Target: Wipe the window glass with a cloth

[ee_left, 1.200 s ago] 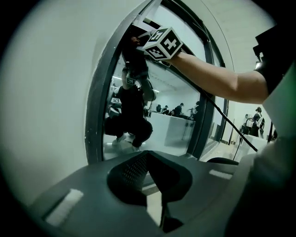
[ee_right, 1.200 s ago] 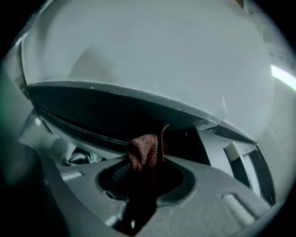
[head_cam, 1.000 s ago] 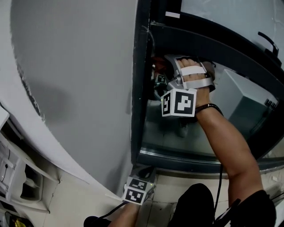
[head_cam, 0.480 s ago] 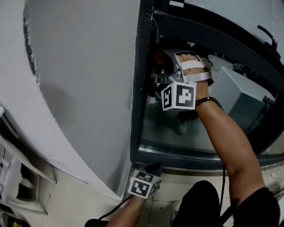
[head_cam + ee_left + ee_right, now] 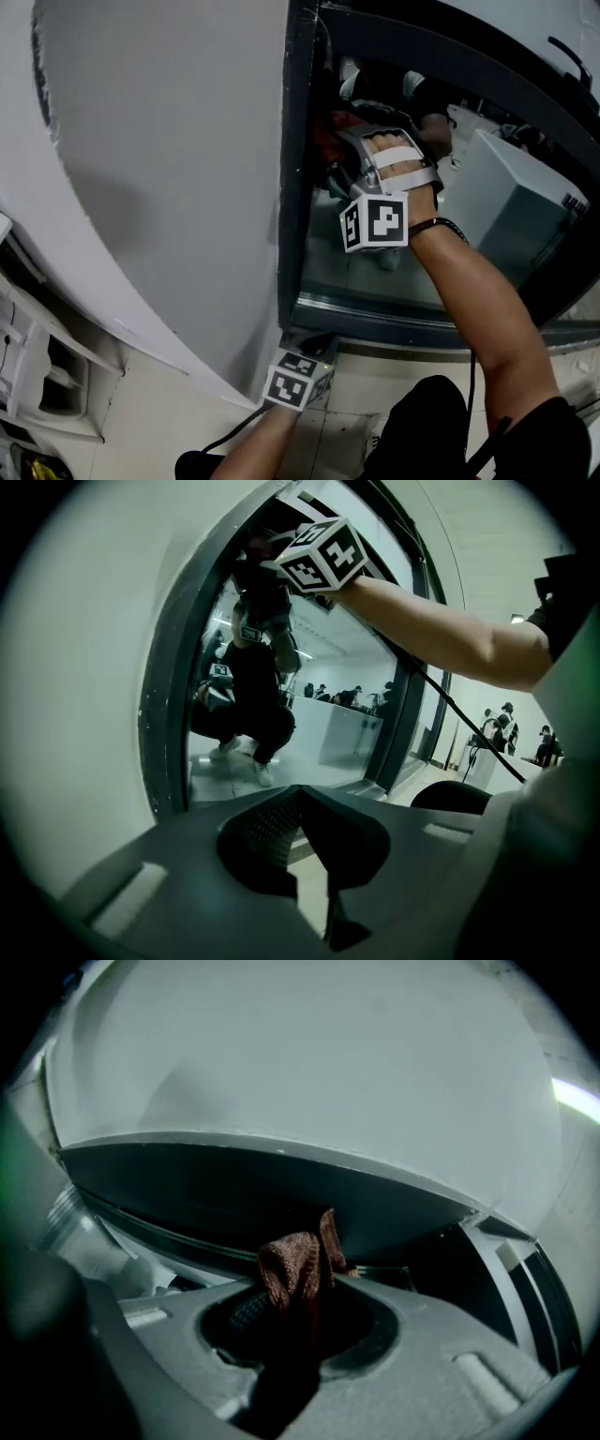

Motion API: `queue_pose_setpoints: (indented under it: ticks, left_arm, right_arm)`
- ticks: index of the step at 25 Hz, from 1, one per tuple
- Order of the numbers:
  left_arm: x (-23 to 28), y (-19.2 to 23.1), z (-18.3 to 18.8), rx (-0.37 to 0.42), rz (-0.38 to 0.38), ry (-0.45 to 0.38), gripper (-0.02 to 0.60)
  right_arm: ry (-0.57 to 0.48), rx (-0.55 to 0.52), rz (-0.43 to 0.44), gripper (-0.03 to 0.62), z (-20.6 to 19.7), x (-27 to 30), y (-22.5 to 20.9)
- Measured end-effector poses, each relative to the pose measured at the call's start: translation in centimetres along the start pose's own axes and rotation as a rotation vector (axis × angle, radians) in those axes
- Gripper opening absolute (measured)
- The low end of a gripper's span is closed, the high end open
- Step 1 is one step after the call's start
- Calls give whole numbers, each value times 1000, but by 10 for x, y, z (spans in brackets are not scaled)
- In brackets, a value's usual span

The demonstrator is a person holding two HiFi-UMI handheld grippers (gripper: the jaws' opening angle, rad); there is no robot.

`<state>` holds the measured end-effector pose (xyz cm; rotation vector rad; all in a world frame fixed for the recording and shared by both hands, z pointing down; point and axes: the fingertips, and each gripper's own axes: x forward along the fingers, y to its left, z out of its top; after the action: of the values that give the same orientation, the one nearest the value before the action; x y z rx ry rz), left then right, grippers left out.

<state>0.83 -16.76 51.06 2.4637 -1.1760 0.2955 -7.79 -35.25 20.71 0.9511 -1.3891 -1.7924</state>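
My right gripper (image 5: 298, 1321) now a little lower on the window glass (image 5: 375, 281), jaws clamped on a rust-brown cloth (image 5: 289, 1265), cloth at the pane beside the dark window frame (image 5: 292, 187), my left gripper (image 5: 302, 822) closed and empty, low by the frame's bottom corner.

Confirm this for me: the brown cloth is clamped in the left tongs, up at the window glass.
Wrong tongs. The brown cloth is clamped in the right tongs, up at the window glass; the right gripper view shows it pinched between them. The left tongs hold nothing.
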Motion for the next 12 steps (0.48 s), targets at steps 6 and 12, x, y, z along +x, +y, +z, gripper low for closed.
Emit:
queue_pose_setpoints:
  ticks: [6, 12]
  left_arm:
    - [-1, 3, 10, -41, -6, -26, 17]
    - [3, 2, 12, -50, -11, -28, 17]
  right_arm:
    - [-10, 29, 45, 74, 7, -5, 32]
    - [-17, 43, 65, 74, 12, -9, 52]
